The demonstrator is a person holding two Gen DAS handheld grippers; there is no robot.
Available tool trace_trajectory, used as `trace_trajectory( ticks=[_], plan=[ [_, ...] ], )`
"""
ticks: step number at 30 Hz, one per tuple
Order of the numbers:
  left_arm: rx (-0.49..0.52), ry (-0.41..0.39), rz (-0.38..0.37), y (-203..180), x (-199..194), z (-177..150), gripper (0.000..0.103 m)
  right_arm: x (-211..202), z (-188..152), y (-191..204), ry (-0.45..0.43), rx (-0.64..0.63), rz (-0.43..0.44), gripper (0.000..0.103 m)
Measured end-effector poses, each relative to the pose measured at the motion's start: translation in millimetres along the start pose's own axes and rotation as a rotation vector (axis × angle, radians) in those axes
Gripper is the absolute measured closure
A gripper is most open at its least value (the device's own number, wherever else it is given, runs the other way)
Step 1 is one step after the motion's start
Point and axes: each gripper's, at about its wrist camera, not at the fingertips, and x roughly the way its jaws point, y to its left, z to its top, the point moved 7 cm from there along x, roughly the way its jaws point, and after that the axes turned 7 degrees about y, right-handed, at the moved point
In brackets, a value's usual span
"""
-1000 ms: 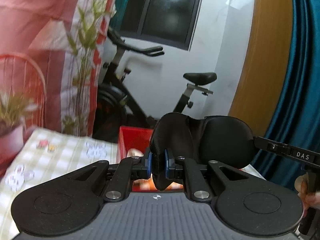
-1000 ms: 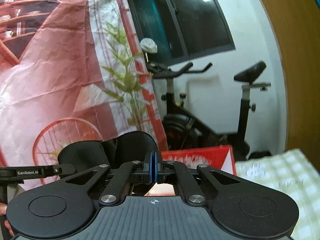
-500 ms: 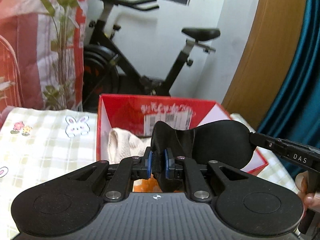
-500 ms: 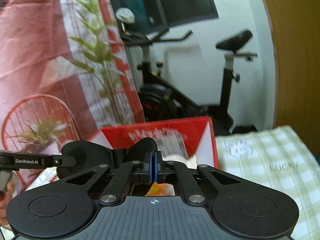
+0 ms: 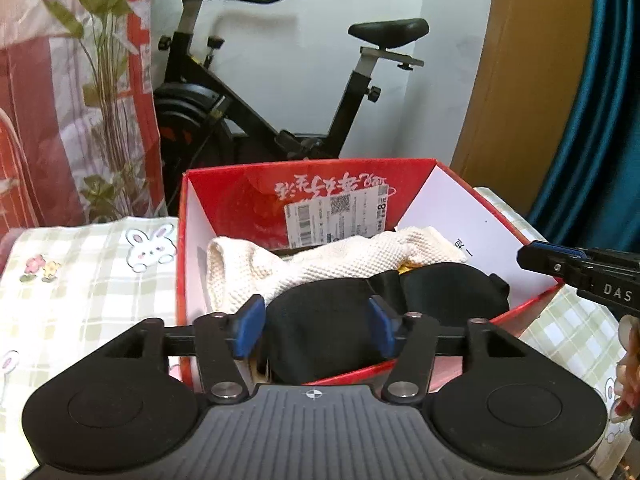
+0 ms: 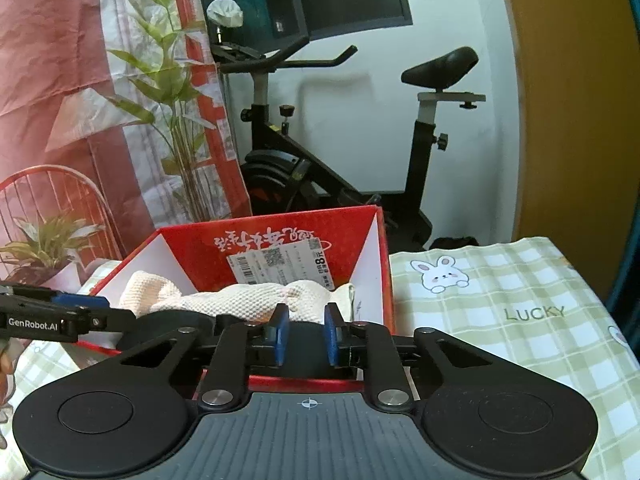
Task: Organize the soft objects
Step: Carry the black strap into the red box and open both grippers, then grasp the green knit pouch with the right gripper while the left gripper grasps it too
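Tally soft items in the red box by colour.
Black padded fabric piece: 1
Cream waffle-knit cloth: 1
Yellow scrap, mostly hidden, kind unclear: 1
Total: 3, all inside the red cardboard box

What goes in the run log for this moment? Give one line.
stage: release | left gripper: opening, black eye mask between fingers | right gripper: opening over mask | red box: holds mask, cream knit cloth
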Motion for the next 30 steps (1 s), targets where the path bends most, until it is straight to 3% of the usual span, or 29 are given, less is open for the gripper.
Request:
trace_trajectory(
  ticks=[9, 16, 19, 30],
  plan=[
    [-0.042, -0.030, 0.019, 8, -34, -12, 0.040, -38, -22, 18, -0.001, -0.057, 0.047, 0.080],
    [-0.065, -0.026, -0.002, 6, -60, -48, 0.039, -66, -62, 28, 0.048, -0.082, 0.074, 0.072],
    [-0.057, -0.001, -0.021, -1, -65, -73, 0.039, -72, -83, 30, 0.095, -0.099, 0.068, 0.059],
    [-0.119, 0.125, -0.079, -15, -56, -152, 0.040, -87, -147, 45, 0.229, -0.134, 0.105, 0.055]
  ],
)
